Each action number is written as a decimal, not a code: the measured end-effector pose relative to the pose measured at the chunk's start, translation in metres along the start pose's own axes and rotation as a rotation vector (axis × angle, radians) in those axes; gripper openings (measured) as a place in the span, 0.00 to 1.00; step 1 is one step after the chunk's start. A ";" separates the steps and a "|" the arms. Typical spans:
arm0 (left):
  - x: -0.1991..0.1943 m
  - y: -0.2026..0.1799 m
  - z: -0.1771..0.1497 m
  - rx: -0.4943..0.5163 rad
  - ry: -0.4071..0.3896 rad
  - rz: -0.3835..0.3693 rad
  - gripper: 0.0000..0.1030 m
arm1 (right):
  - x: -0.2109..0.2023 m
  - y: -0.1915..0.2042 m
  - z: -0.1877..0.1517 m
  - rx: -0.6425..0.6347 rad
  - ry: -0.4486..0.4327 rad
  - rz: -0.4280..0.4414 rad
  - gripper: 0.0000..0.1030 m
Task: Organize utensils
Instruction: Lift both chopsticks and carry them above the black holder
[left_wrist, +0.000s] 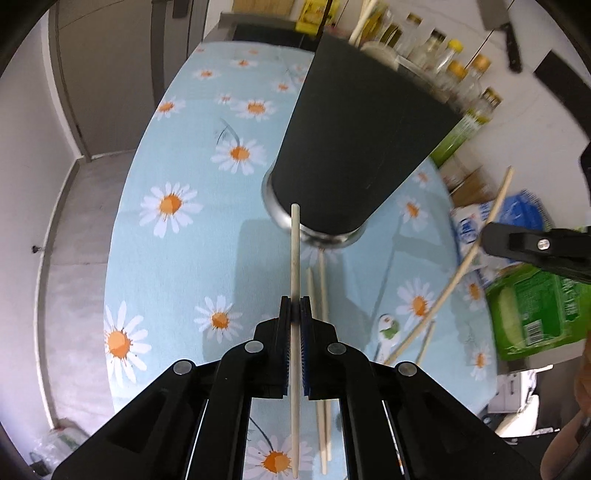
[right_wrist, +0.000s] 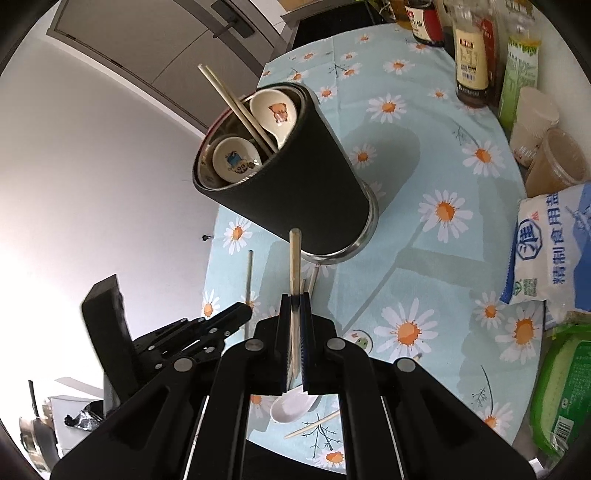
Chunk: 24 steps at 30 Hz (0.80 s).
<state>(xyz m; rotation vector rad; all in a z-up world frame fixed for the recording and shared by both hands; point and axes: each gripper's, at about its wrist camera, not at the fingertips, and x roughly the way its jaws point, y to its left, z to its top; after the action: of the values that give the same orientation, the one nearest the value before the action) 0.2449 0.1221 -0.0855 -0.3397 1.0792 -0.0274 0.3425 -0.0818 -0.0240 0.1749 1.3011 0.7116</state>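
My left gripper (left_wrist: 295, 306) is shut on a pale wooden chopstick (left_wrist: 294, 254), held above the daisy tablecloth (left_wrist: 177, 258) and pointing at the foot of the black utensil holder (left_wrist: 354, 147). My right gripper (right_wrist: 294, 302) is shut on another chopstick (right_wrist: 294, 266) just in front of the holder (right_wrist: 291, 166). Two ceramic spoons (right_wrist: 275, 110) and a pair of chopsticks (right_wrist: 236, 103) stand inside it. Loose chopsticks (left_wrist: 323, 295) lie by the holder's base. A white spoon (right_wrist: 291, 406) and a frog-print spoon (right_wrist: 360, 339) lie on the cloth. Each gripper shows in the other's view, the right gripper (left_wrist: 489, 236) and the left gripper (right_wrist: 245, 312).
Sauce bottles (right_wrist: 469, 51), paper cups (right_wrist: 535, 122), a salt bag (right_wrist: 554, 254) and a green packet (right_wrist: 565, 398) line the table's right side. Spice jars (left_wrist: 454, 70) stand behind the holder. A cleaver (left_wrist: 502, 29) hangs on the wall. The table edge (left_wrist: 118, 266) drops off at left.
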 end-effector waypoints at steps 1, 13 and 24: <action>-0.001 -0.007 0.000 0.004 -0.018 -0.013 0.04 | -0.001 0.004 0.000 -0.004 -0.005 -0.009 0.05; -0.060 -0.016 0.007 0.131 -0.267 -0.177 0.04 | -0.013 0.036 -0.002 -0.012 -0.044 -0.065 0.05; -0.080 -0.018 0.031 0.188 -0.370 -0.305 0.03 | -0.030 0.055 -0.001 -0.010 -0.097 -0.123 0.05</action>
<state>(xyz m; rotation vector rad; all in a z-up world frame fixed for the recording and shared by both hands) 0.2357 0.1281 0.0015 -0.3212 0.6451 -0.3246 0.3178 -0.0563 0.0277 0.1189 1.2051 0.5976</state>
